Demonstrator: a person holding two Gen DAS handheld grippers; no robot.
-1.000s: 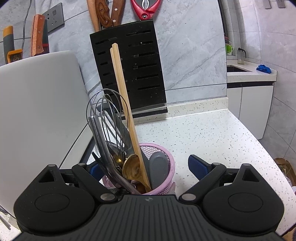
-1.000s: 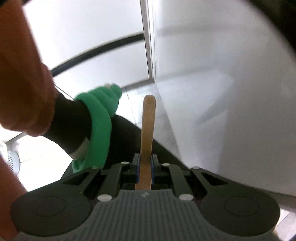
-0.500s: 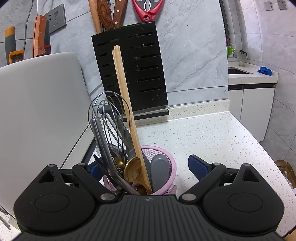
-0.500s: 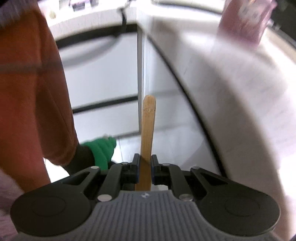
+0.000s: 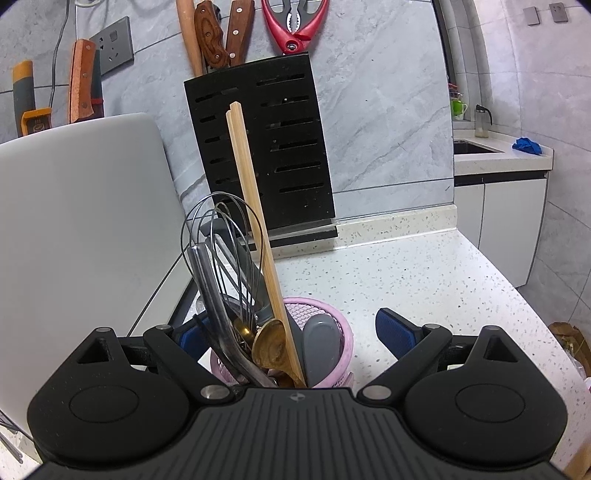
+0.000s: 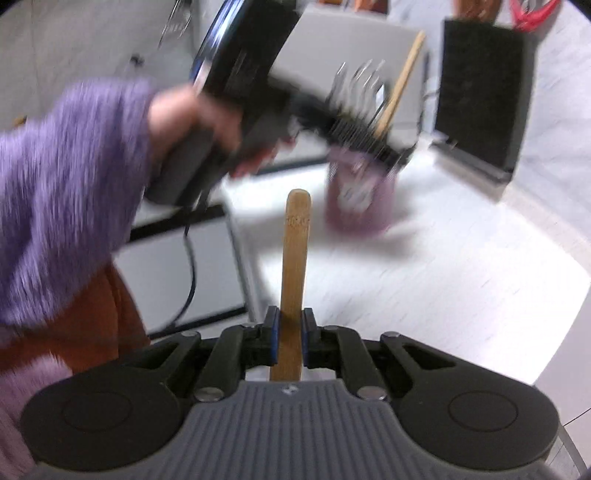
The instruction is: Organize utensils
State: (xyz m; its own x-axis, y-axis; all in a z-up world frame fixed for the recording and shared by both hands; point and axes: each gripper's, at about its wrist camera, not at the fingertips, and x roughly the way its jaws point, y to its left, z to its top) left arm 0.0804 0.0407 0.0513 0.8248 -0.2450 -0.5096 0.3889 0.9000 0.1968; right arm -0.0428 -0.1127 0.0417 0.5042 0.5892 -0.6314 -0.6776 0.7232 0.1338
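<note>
A pink mesh utensil cup (image 5: 332, 332) stands on the white speckled counter, holding a metal whisk (image 5: 221, 251), wooden chopsticks (image 5: 251, 206), a wooden spoon (image 5: 271, 347) and a grey spatula (image 5: 321, 343). My left gripper (image 5: 291, 332) is open, its blue pads either side of the cup. My right gripper (image 6: 289, 332) is shut on a flat wooden utensil handle (image 6: 293, 266), held above the counter in front of the cup (image 6: 358, 199), apart from it. The left gripper also shows in the right wrist view (image 6: 369, 136), blurred.
A black knife block (image 5: 266, 155) stands behind the cup, with knives and red scissors (image 5: 295, 22) above it. A white cutting board (image 5: 74, 229) leans at the left. The counter (image 5: 424, 288) ends at the right; a sink corner (image 5: 476, 147) lies beyond.
My right gripper has swung up from facing the floor and cabinets to facing the counter and cup, still holding the wooden utensil. My left gripper has barely moved.
</note>
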